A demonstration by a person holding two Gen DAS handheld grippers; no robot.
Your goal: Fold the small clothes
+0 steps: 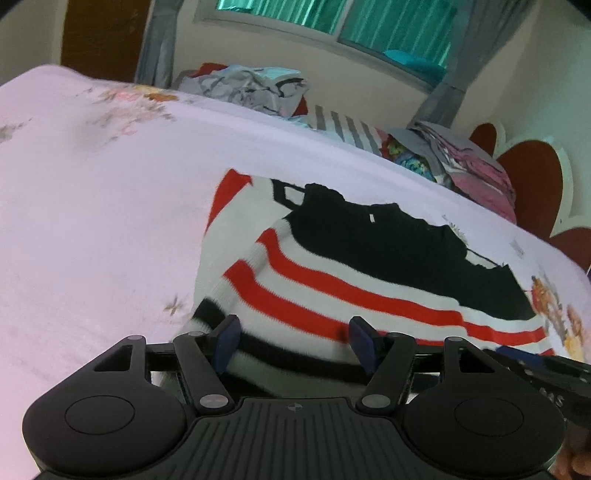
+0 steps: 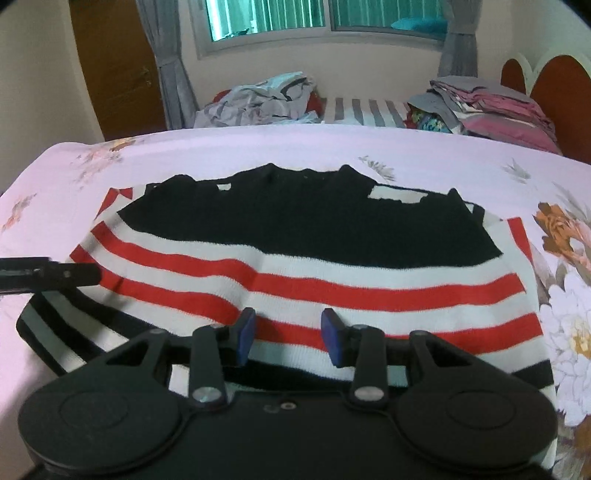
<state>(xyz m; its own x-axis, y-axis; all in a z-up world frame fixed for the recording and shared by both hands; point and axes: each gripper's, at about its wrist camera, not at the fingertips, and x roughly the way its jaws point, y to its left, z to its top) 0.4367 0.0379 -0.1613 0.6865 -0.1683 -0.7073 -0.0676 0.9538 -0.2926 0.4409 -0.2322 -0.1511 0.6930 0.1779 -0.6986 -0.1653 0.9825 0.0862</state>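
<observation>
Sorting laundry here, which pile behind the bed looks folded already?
The pink and grey stack on the right, by the headboard: neat flat layers. The grey pile at left is crumpled.

Sweater (image 2: 295, 258) lies flat on the bed (image 2: 258, 147), near edge under both grippers. Behind the bed: heap of clothes (image 2: 258, 99) at left, folded stack (image 2: 491, 103) at right, window (image 2: 325, 14) above.

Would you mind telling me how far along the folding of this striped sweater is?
Done: the striped sweater lies spread on the pink bedsheet, apparently with one fold made already. In hand: nothing; the left gripper and right gripper are open over its near edge. Left: the remaining folds, then the unfolded pile behind.
</observation>
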